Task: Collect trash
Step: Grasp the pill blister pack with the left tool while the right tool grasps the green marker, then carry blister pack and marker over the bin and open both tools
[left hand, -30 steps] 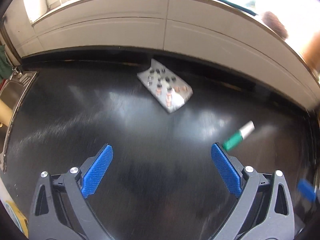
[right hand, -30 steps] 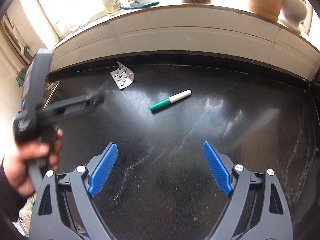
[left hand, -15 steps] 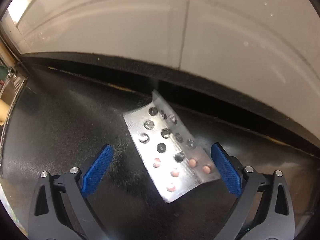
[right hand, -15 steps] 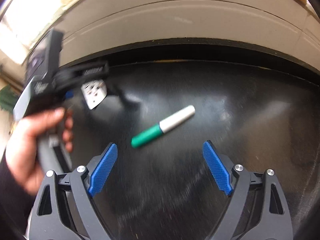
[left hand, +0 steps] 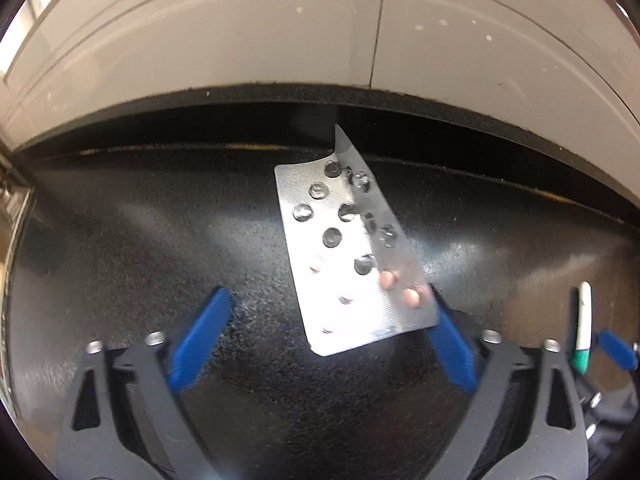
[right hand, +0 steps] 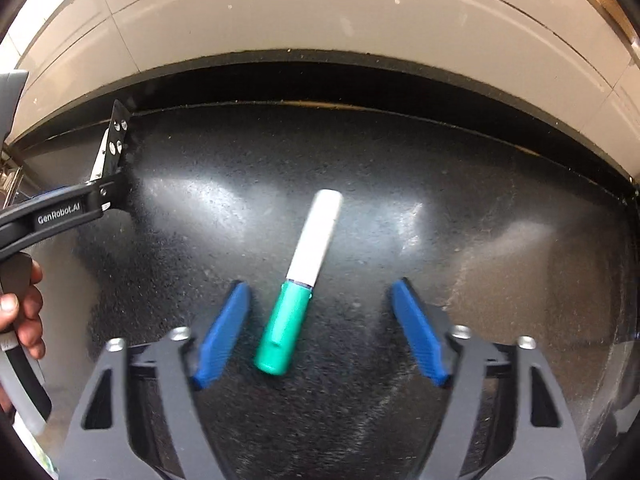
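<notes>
Both fisheye views bend hard at the rim: the pale tiled wall [left hand: 360,40] arches across the top and the corners go black. Light falls from above; the upper left corner of each frame burns out white. The dark desk [left hand: 140,240] throws back soft, milky glare patches, left of centre and at the right. The silver blister pack [left hand: 348,280] shines so strongly in its lower half that its texture washes out. The blue pads of the left claw [left hand: 324,340] and right claw [right hand: 320,332] are smeared by motion blur; the marker [right hand: 304,280] is slightly soft
</notes>
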Demonstrator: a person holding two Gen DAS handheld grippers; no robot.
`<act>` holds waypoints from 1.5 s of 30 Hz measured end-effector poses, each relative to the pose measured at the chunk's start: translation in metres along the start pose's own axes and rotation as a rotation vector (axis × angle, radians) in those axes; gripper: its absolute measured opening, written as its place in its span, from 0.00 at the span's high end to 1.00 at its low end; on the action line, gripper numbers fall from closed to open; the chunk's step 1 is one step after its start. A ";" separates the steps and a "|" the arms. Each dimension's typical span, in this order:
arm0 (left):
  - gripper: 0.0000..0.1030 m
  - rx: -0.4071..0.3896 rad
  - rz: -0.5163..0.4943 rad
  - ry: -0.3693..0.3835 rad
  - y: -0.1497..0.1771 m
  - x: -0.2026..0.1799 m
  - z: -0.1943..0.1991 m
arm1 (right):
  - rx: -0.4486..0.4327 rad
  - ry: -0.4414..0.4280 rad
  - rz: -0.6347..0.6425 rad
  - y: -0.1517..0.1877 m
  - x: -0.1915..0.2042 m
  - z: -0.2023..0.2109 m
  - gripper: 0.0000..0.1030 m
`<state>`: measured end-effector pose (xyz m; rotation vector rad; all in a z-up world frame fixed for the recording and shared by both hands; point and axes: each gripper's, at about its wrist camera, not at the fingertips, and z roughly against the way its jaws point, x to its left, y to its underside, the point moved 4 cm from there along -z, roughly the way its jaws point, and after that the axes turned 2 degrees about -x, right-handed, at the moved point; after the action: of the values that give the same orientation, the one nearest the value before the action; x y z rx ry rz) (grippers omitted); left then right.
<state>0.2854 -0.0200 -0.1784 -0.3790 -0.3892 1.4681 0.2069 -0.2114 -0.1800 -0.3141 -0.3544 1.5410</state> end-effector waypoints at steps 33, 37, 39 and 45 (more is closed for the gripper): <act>0.62 -0.080 -0.048 0.107 0.158 0.014 0.170 | -0.070 -0.205 0.157 0.067 0.004 0.118 0.86; 0.62 -0.083 -0.030 0.094 0.173 0.019 0.178 | -0.081 -0.218 0.193 0.078 0.017 0.130 0.86; 0.62 -0.088 -0.013 0.083 0.182 0.020 0.188 | -0.085 -0.225 0.210 0.083 0.024 0.134 0.86; 0.62 -0.110 0.034 0.029 0.204 0.044 0.206 | -0.101 -0.266 0.278 0.090 0.059 0.149 0.86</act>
<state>0.0111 0.0399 -0.0924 -0.4964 -0.4429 1.4768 0.0635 -0.1556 -0.0800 -0.2440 -0.6189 1.8476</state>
